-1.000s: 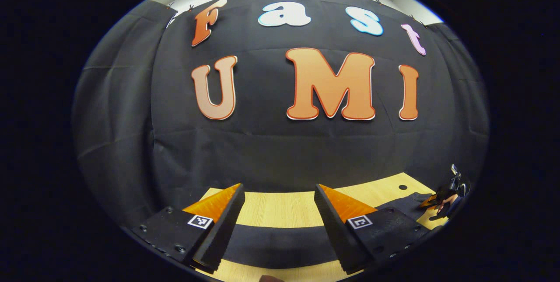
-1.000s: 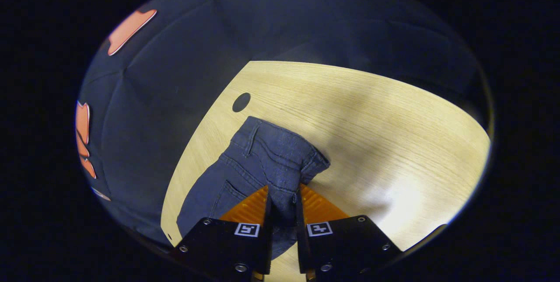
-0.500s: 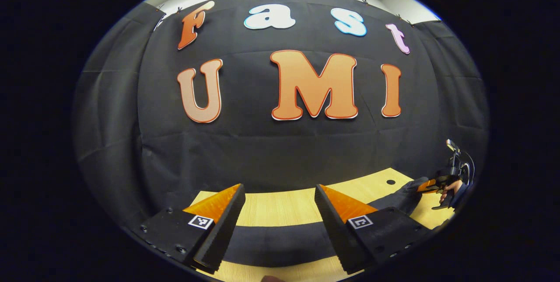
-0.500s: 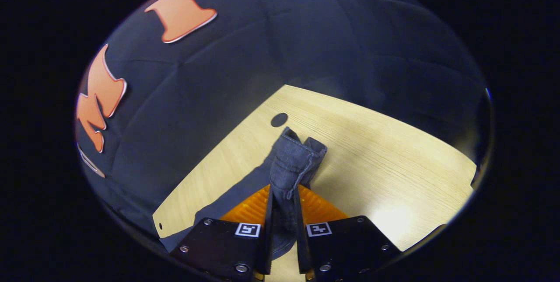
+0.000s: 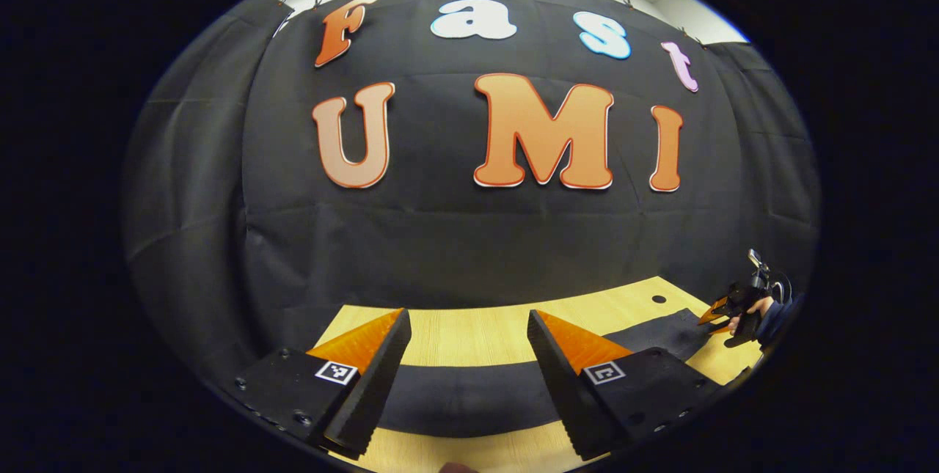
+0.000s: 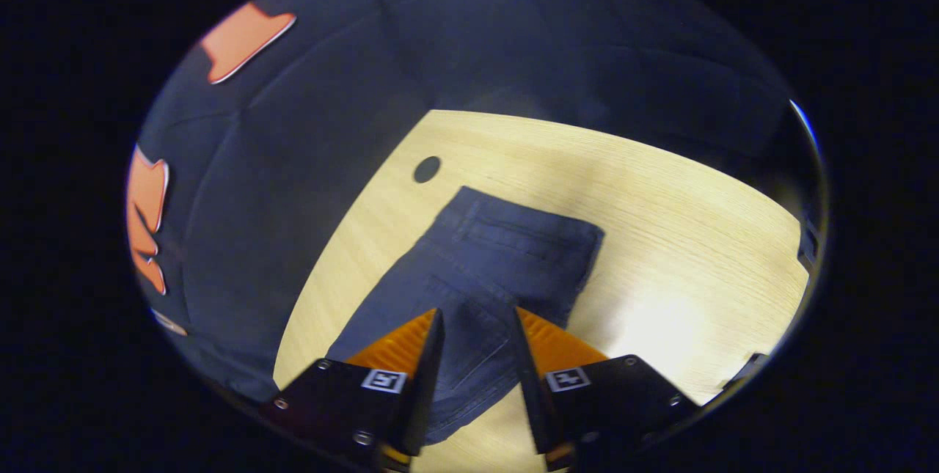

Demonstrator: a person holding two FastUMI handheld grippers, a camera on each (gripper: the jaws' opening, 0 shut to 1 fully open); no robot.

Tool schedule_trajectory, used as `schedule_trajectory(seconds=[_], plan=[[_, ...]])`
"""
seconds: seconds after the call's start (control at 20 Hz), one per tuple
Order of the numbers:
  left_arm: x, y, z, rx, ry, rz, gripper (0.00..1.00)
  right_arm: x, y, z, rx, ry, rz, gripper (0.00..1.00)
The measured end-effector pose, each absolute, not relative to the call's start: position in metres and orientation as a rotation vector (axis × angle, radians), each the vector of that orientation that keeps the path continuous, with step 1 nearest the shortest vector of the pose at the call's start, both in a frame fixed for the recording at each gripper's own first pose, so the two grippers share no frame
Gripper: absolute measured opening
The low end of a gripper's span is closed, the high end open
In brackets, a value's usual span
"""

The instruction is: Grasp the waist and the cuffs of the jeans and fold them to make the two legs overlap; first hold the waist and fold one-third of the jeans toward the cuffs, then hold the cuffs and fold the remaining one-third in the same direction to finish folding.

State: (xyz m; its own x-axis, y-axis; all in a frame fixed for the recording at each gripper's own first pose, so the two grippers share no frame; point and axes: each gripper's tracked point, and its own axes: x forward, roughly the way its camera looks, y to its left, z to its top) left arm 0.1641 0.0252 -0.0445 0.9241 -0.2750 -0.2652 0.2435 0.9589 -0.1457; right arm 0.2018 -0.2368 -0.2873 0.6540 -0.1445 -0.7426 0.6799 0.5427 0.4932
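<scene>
Dark blue jeans [image 6: 506, 253] lie flat on the light wooden table [image 6: 660, 238], waist end spread out toward a small round hole. My right gripper [image 6: 475, 323] hovers just over the seat of the jeans, open, with nothing pinched between its fingers. In the left gripper view the jeans [image 5: 462, 400] run as a dark band across the table [image 5: 469, 341]. My left gripper [image 5: 467, 319] stands open above that band, holding nothing. Far off at the right edge of that view the right gripper [image 5: 722, 309] sits at the jeans' other end, held by a hand [image 5: 744, 306].
A small round hole [image 6: 426, 169] is cut in the tabletop just beyond the waist; it also appears as the hole [image 5: 659, 299] in the left gripper view. The black cloth wall closes the table's far side. Bare wood stretches right of the jeans.
The right gripper had the waist pinched and bunched up off the table; the waist has now been laid flat and the fingers have opened off it. The left gripper has hardly moved.
</scene>
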Motion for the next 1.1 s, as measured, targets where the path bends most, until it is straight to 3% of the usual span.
schedule_trajectory(seconds=[0.05,0.15,0.35,0.55,0.65,0.7,0.85,0.9,0.95,1.1], plan=[[0.165,0.024,-0.049,-0.114,0.303,-0.260,0.96,0.203,-0.246,-0.288,0.870,0.699,-0.561,0.69],[0.167,0.016,-0.055,-0.113,0.329,-0.257,0.96,0.198,-0.270,-0.308,0.895,0.727,-0.613,0.94],[0.166,0.006,-0.061,-0.093,0.360,-0.254,0.96,0.203,-0.280,-0.337,0.946,0.772,-0.634,0.98],[0.167,-0.001,-0.066,-0.081,0.383,-0.249,0.96,0.218,-0.287,-0.336,0.896,0.710,-0.627,0.96],[0.165,-0.001,-0.070,-0.086,0.398,-0.246,0.96,0.218,-0.289,-0.341,0.838,0.704,-0.621,0.89],[0.170,-0.004,-0.073,-0.087,0.405,-0.245,0.95,0.221,-0.284,-0.342,0.844,0.697,-0.600,0.69],[0.173,-0.001,-0.075,-0.084,0.409,-0.245,0.96,0.229,-0.278,-0.331,0.922,0.644,-0.600,0.27],[0.172,0.001,-0.075,-0.086,0.406,-0.245,0.96,0.227,-0.277,-0.326,0.933,0.631,-0.612,0.30],[0.171,0.001,-0.074,-0.089,0.405,-0.247,0.96,0.234,-0.277,-0.315,0.931,0.603,-0.603,0.13],[0.173,0.002,-0.076,-0.100,0.404,-0.250,0.96,0.229,-0.265,-0.283,0.884,0.544,-0.559,0.13]])
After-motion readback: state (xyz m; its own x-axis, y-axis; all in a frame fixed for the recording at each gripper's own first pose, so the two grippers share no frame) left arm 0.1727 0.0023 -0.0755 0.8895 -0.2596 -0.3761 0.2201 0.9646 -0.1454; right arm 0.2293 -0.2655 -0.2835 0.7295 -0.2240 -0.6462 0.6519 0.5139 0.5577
